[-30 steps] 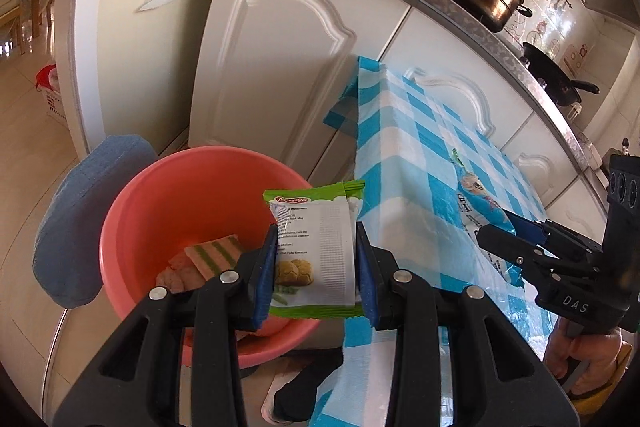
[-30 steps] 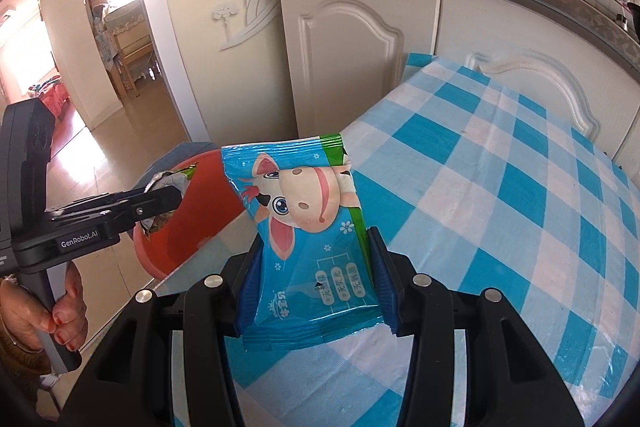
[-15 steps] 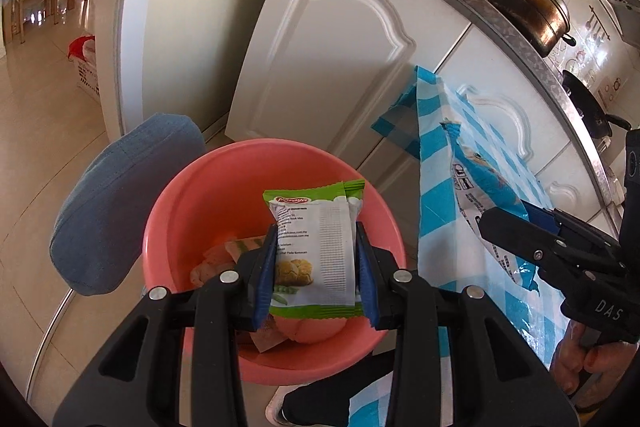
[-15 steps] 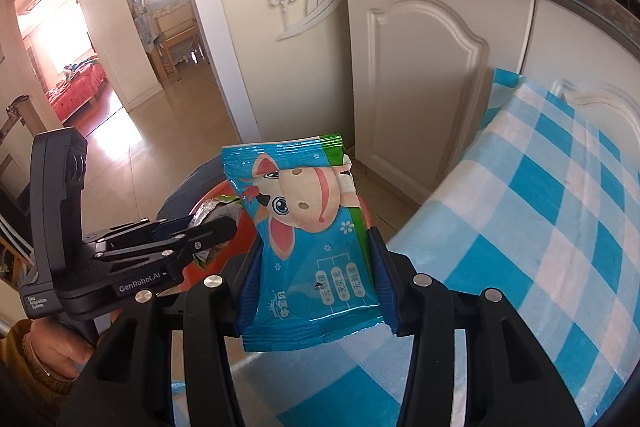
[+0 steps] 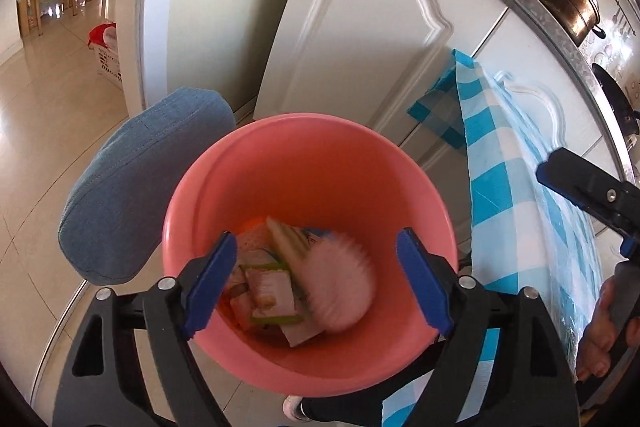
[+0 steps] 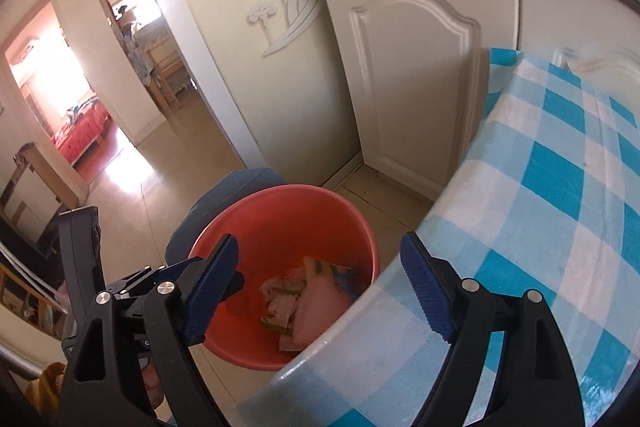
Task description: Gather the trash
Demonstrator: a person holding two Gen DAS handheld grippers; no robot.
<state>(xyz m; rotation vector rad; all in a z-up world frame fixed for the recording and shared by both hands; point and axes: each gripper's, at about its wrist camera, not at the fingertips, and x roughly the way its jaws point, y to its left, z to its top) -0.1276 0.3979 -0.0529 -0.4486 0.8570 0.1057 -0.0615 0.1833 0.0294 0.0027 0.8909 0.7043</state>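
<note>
A salmon-pink bucket (image 5: 308, 125) stands on the floor beside the table and holds several wrappers. My left gripper (image 5: 316, 237) hangs right above it, its jaws opening with nothing between them. The green-and-white snack packet (image 5: 272, 297) lies among the trash below. Next to it is a blurred pinkish-white piece (image 5: 340, 285) with a blue edge showing behind it. My right gripper (image 6: 318, 241) is over the table's corner and the bucket (image 6: 280, 197), its jaws also opening and empty. One of its fingers (image 5: 580, 183) shows at the right of the left wrist view.
The table with the blue-and-white checked cloth (image 6: 560, 187) fills the right side. A blue denim-covered seat (image 5: 140, 187) touches the bucket's left side. White cabinet doors (image 5: 360, 47) stand behind. A person's hand (image 5: 604, 339) and a shoe (image 5: 294, 407) are close by.
Both grippers moved over the bucket and their jaws spread apart. The green-and-white packet left the left jaws and now lies in the bucket. The blue cow packet is gone from the right jaws.
</note>
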